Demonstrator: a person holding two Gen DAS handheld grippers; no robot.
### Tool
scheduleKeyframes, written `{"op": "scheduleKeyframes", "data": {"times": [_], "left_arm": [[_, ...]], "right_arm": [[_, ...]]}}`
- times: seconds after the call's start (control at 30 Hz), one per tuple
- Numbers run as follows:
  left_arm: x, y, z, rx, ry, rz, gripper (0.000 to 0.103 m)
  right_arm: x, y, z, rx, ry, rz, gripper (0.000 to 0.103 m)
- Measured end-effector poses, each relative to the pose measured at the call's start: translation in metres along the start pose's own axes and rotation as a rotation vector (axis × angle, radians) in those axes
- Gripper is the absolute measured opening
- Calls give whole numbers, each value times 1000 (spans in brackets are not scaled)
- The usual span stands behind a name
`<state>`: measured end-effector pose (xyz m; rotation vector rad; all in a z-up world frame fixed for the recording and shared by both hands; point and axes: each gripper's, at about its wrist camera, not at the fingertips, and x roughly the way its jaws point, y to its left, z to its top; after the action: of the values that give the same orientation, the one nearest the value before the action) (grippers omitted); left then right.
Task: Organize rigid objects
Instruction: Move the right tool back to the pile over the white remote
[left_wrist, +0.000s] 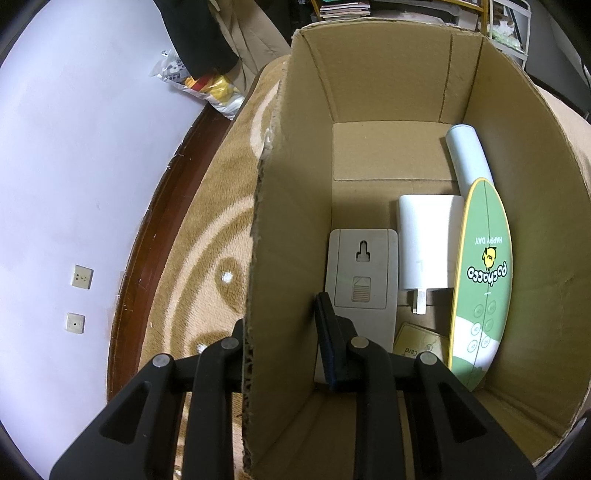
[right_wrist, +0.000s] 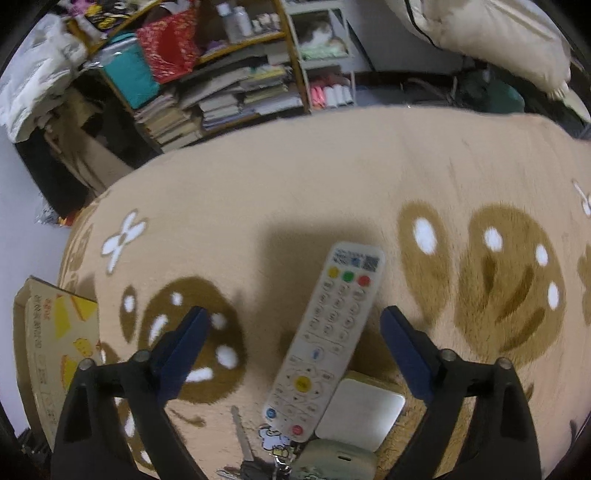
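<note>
My left gripper is shut on the left wall of an open cardboard box; one finger is inside, the other is hidden outside the wall. In the box lie a grey plastic device, a white charger plug, a pale blue cylinder, a green oval Pochacco item and a card. My right gripper is open just above the carpet, its fingers either side of a white remote control.
Near the remote lie a white square case, keys and a pale green item. A flat printed carton sits at the left. Cluttered bookshelves stand beyond the patterned carpet. A white wall is left of the box.
</note>
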<state>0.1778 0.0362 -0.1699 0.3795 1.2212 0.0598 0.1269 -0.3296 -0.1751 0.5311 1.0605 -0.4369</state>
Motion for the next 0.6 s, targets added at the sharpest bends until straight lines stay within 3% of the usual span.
{"op": "scheduleKeyframes", "data": {"times": [0.3,0.6], "left_arm": [[0,-1,0,4,-1,3,24],[0,-1,0,4,-1,3,24]], "right_arm": [[17,-2,-11,8,57,13,86],[30,6,-18,-22,88,19,64]]}}
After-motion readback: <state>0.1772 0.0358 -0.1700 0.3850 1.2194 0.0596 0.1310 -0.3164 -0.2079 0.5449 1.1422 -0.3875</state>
